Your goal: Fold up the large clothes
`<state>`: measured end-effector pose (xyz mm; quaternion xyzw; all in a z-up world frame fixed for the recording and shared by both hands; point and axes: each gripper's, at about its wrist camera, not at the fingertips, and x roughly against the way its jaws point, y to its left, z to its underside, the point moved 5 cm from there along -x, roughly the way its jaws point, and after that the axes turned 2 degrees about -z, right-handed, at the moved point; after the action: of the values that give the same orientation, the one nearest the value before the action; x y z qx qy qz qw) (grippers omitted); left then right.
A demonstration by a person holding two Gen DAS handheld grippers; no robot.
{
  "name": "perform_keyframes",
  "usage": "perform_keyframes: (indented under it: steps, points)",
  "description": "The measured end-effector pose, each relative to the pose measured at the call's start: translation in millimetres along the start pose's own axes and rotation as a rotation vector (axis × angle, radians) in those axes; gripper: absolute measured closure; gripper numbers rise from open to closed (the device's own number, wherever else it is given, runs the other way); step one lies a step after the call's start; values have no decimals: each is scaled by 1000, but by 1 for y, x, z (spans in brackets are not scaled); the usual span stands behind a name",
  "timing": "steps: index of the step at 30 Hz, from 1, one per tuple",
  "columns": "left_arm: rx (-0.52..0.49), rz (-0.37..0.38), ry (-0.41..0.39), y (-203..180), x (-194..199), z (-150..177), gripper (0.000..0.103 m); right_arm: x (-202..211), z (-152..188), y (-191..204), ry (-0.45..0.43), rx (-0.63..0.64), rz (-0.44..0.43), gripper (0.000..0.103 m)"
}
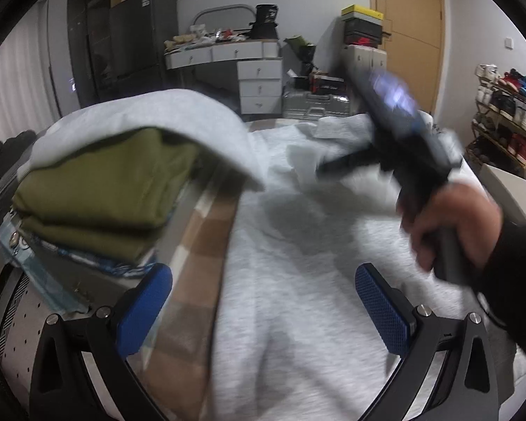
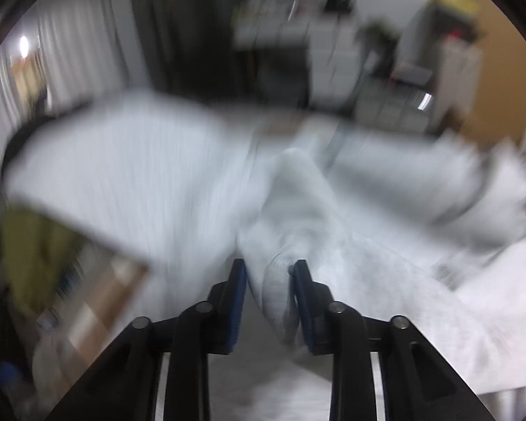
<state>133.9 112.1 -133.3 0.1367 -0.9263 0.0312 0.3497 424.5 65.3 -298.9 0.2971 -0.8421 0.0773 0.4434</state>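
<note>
We have the large grey garment (image 1: 298, 245) spread over the bed (image 1: 200, 245), its long axis running from the near edge away toward the far edge, where the crumpled end lies by the drawers (image 1: 259, 84). Our left tongs (image 1: 263, 312) hang wide open and empty above the near part of the cloth, probably waiting to take a hem. Our right tongs (image 2: 268, 301) stand narrowly apart with a bunched fold of the grey fabric between the pads; blur keeps us from telling whether they press on it. We judge that fold is lifted to carry it across. A folded green garment (image 1: 98, 193) sits stacked at the bed's left edge under another grey piece (image 1: 150, 119), out of the way.
</note>
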Motion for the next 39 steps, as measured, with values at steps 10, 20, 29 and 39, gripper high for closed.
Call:
perform_keyframes:
  steps: [10,20,29,39]
  points:
    - [59,93,14,0,-25,-33,1,124,51,-63,-324,-144,-129,20]
    - [-185,189,103,-115,-113,-109,1,149,85,-255,-403,-579,-4,9]
    - [-178,295,478,-138,-235,-76,2,128,123,-305,-378,-748,-62,22]
    - [-279,-16,410,-92,-203,-34,1,134,131,-312,-402,-765,-101,22]
